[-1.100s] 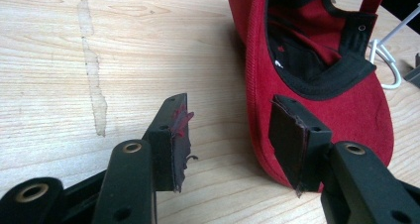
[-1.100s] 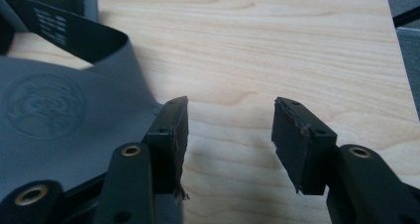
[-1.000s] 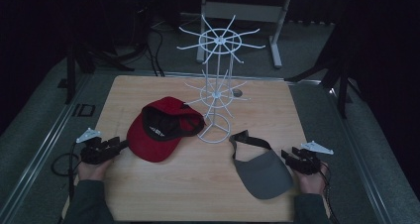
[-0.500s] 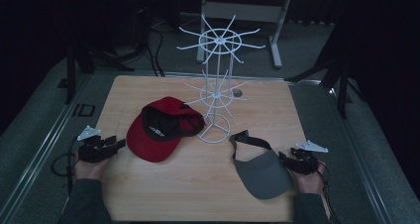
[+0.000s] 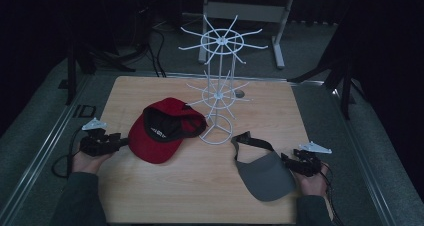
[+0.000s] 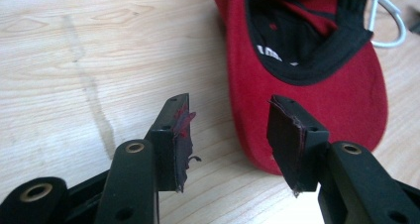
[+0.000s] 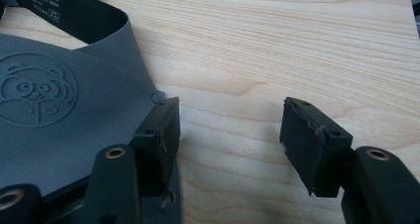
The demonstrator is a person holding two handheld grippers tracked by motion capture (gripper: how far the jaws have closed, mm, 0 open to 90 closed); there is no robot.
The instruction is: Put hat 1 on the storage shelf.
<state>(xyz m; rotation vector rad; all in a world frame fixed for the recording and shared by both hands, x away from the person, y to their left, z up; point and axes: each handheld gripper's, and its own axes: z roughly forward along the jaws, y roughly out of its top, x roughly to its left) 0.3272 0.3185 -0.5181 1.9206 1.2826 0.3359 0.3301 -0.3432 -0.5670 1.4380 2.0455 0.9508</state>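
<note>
Both claws rest low on the worktop [image 5: 200,186] with their jaws spread apart and nothing between them. One left claw [image 6: 230,135] lies at the near left, its jaws pointing at the brim of the one red cap [image 5: 165,128]; in the left gripper view the brim edge sits just ahead of the right jaw, and I cannot tell whether it touches. One right claw [image 7: 230,140] lies at the near right, beside the one grey visor [image 5: 262,173]; in the right gripper view its left jaw sits over the visor's edge while bare wood shows in the gap between the jaws.

Against the picture a second ago, the left claw [image 5: 120,140] has edged closer to the cap's brim, and the right claw [image 5: 287,158] has slid in toward the visor's side. Cap, visor and rack lie where they were.

The cap is red with a black inner band bearing white lettering, and it lies upside down with its brim toward the person, left of centre. The visor is dark grey with a round bear face pressed into its brim and a dark strap printed with small white text curling behind it. One white wire rack [image 5: 217,86] with two rings of spokes stands upright between and behind cap and visor, its ring base just beside the cap.
</note>
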